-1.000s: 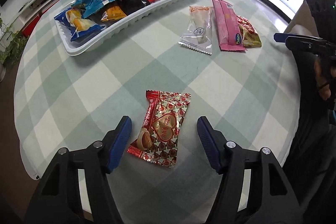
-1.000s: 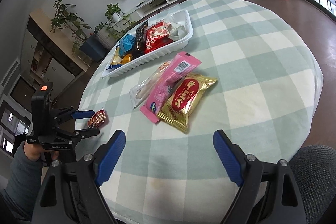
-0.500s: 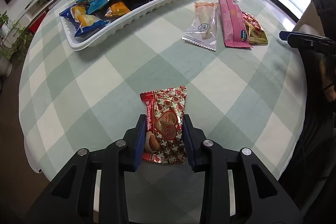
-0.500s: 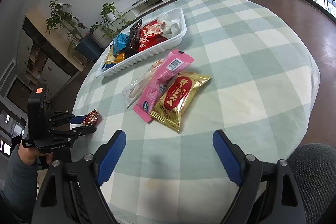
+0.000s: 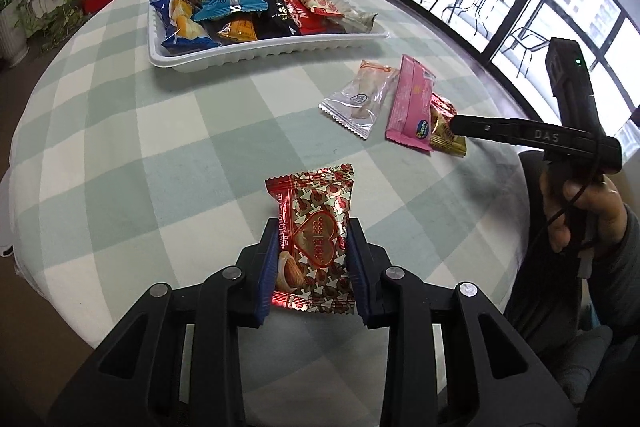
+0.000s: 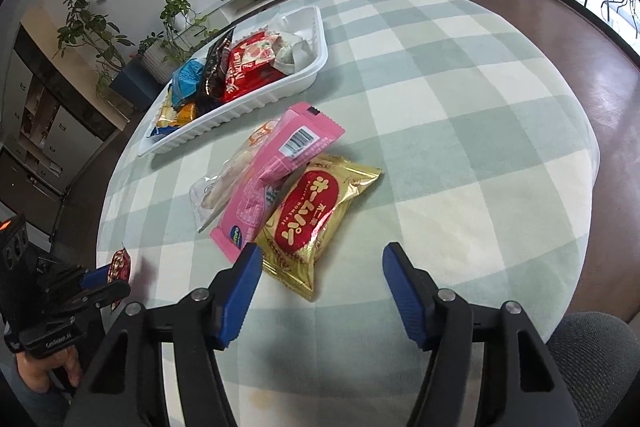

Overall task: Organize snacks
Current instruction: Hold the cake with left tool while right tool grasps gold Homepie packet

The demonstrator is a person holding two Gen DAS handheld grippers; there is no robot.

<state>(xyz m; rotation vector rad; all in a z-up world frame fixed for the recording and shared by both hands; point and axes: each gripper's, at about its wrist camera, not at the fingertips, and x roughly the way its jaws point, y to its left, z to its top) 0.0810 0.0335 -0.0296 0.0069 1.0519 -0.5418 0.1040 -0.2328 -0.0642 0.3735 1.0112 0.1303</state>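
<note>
Left hand-held gripper [image 5: 312,263] is clamped on the red snack pack [image 5: 314,247] by its slippery wrapper, so it could slide out on the way to the tray [image 5: 256,57] — while the right hand-held gripper [image 6: 322,281] is closing on the gold snack bag [image 6: 316,219] without gripping it yet, and might snag the pink pack [image 6: 276,171] overlapping it.

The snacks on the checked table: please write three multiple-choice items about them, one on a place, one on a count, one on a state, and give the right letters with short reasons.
1. Where does the pink packet lie?
A. Inside the white tray
B. On the tablecloth, between the clear packet and the gold packet
C. Between the pads of the left tool

2. How many packets lie on the tablecloth outside the white tray, not counting the held one?
A. One
B. Three
C. Five

3. What is the state of the left tool?
A. Shut on the red heart-print packet
B. Wide open over bare cloth
C. Shut on the gold packet

Answers:
1 B: the clear packet and the gold packet lie on either side of it.
2 B: only the clear, pink and gold ones lie there.
3 A: both blue pads press the sides of the red heart-print packet.
</note>
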